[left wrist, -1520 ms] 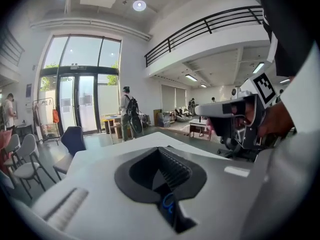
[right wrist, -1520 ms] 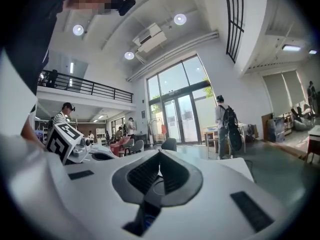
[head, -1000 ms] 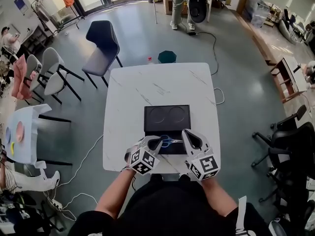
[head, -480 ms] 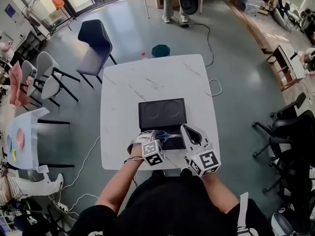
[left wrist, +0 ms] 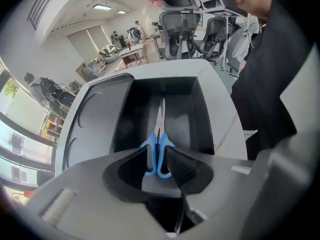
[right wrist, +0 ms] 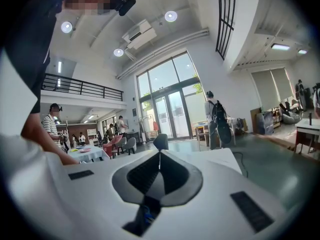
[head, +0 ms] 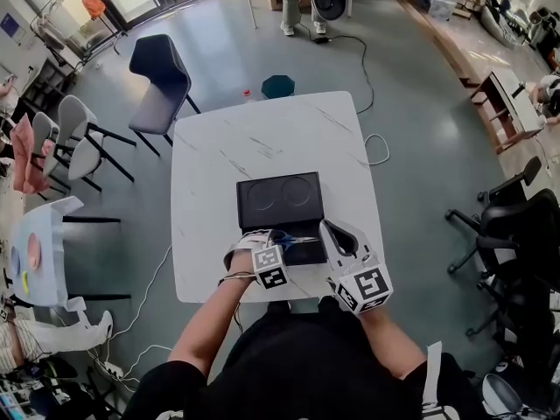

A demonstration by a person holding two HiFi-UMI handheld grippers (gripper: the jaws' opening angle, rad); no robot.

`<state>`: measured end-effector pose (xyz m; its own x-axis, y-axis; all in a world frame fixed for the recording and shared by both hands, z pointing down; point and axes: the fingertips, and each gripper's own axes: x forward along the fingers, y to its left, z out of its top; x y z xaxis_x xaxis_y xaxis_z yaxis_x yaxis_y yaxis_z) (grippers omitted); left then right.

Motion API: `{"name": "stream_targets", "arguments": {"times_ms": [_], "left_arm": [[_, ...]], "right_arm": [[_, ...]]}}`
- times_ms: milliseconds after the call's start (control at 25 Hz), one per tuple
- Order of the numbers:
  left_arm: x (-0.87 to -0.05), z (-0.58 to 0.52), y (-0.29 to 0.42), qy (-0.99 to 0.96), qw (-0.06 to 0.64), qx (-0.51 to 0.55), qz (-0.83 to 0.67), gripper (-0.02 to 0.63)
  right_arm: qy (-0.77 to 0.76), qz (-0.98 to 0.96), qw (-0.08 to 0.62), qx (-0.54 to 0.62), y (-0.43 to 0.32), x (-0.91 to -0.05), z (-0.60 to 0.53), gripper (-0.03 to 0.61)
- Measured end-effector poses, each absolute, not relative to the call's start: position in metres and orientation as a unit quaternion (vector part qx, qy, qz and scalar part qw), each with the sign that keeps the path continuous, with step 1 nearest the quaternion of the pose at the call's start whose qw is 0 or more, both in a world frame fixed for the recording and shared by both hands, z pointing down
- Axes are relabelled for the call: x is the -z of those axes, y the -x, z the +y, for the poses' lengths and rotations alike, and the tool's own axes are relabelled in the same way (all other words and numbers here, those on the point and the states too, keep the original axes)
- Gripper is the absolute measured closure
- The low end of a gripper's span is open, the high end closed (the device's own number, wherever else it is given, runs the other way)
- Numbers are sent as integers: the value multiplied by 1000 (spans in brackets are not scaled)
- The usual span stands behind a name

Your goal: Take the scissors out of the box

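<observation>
A flat black box (head: 278,201) with smooth hard walls lies with its lid back on the streaky white counter (head: 262,138). The scissors (left wrist: 159,136), with blue plastic loops and thin shiny blades, lie flat in its deep half. The left tool (left wrist: 156,156) points down into the box, its bumpy black jaws wide apart after just spreading, the blue loops loose between them, while the right tool (right wrist: 160,154) sits beside the box, jaws pressed together on nothing.
</observation>
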<state>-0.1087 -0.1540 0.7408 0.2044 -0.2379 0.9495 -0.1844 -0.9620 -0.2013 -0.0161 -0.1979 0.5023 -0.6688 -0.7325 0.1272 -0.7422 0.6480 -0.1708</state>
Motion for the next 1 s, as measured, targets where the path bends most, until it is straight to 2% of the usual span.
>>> {"name": "stream_targets", "arguments": {"times_ms": [600, 1000], "left_arm": [[-763, -151, 107, 764, -2, 638, 97, 494], [-760, -148, 111, 790, -25, 599, 124, 520]], "right_arm": [[-404, -908, 26, -111, 6, -505, -198, 571], [-404, -907, 27, -113, 9, -507, -197, 571]]}}
